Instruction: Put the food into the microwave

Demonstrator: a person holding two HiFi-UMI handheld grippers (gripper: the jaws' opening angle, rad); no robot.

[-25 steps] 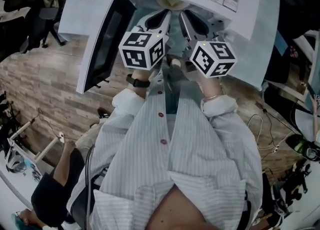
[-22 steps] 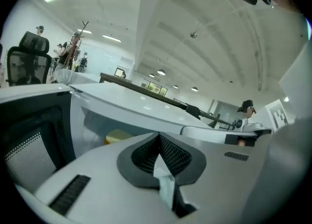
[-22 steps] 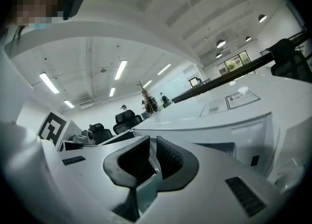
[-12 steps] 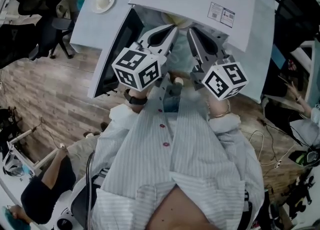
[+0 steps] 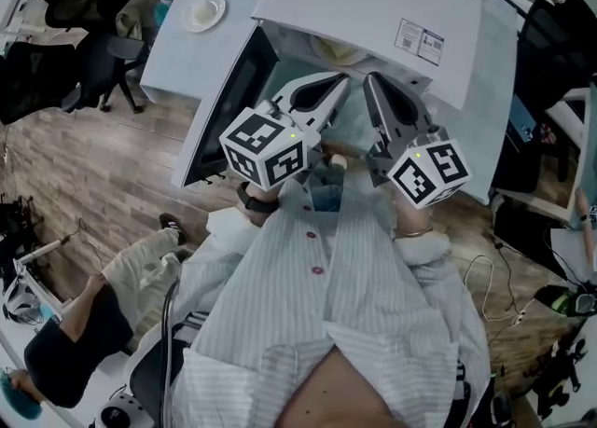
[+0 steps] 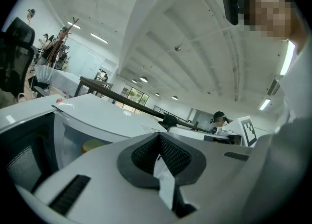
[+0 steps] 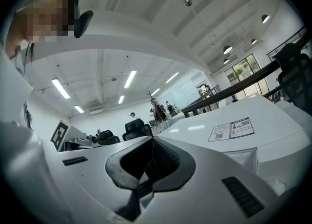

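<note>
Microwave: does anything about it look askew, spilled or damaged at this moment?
Nothing stands out. The microwave stands on the table with its door swung open and the food inside; no spill or damage is visible.

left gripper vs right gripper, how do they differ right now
The left gripper is on the door side of the microwave; the right gripper is on the sticker side. The left gripper view shows the food inside; the right gripper view shows the sticker instead. Both are shut, empty and pointed at the microwave.
</note>
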